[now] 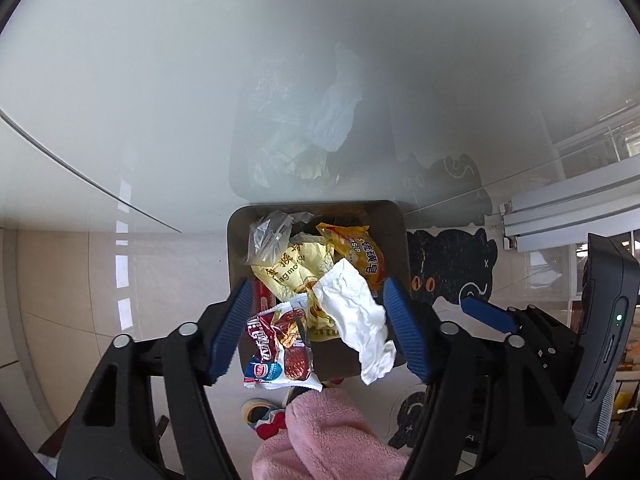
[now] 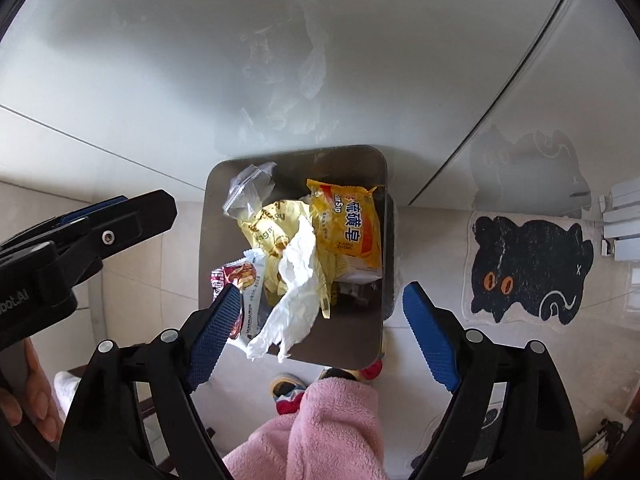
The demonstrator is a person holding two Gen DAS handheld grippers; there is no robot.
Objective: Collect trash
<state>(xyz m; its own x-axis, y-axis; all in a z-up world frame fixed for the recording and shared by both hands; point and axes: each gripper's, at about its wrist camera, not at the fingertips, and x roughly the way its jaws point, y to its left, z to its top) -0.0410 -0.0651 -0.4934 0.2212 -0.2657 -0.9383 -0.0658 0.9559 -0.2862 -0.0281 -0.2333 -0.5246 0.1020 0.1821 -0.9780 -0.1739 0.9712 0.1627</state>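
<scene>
Left wrist view: tiled floor (image 1: 72, 280), cat rug (image 1: 448, 268), both jaws spread above bin (image 1: 240, 232).

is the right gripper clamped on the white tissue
No, the right gripper stands wide open above the bin, and the white tissue lies loose, touching neither pad.

Below me I see a black cat-shaped rug (image 2: 528, 268) lying on the pale tiled floor (image 2: 420, 344), beside a glossy white cabinet front (image 2: 200, 60). Pink fleece trouser legs (image 2: 332, 432) and colourful slippers (image 1: 260, 416) show near the bottom edge.
</scene>
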